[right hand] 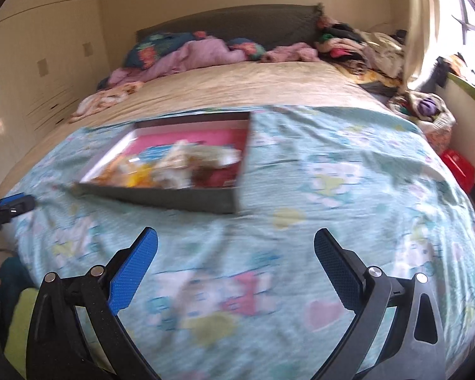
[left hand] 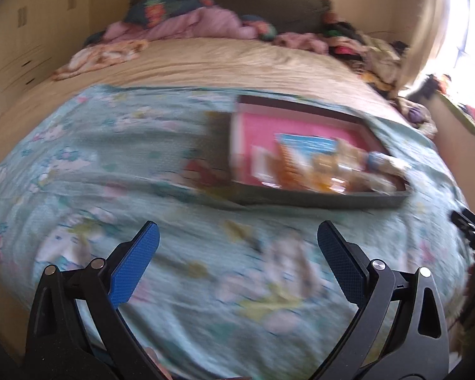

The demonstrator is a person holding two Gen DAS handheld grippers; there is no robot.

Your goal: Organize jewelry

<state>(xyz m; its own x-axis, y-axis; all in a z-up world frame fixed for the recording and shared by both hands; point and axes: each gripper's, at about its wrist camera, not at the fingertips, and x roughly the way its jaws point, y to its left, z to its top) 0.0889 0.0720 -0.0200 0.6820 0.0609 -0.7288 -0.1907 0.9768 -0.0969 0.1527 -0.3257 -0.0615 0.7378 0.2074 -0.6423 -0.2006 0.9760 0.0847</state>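
Note:
A shallow grey box with a pink lining [left hand: 256,126] lies on the light green patterned sheet of the bed. It holds a blurred heap of small packets and jewelry [left hand: 329,164]. The box also shows in the right wrist view [right hand: 186,198], with the heap [right hand: 180,164] inside. My left gripper [left hand: 237,237] is open and empty above the sheet, short of the box. My right gripper [right hand: 236,243] is open and empty, near the box's front right corner. The left gripper's tip shows at the right wrist view's left edge [right hand: 15,204].
The bed has a beige cover [right hand: 237,85] beyond the green sheet. Pillows and pink bedding [right hand: 193,53] lie at the headboard, with a clothes pile [right hand: 364,47] at the far right. A red object [right hand: 459,164] sits beside the bed on the right. Cupboards [right hand: 31,63] stand left.

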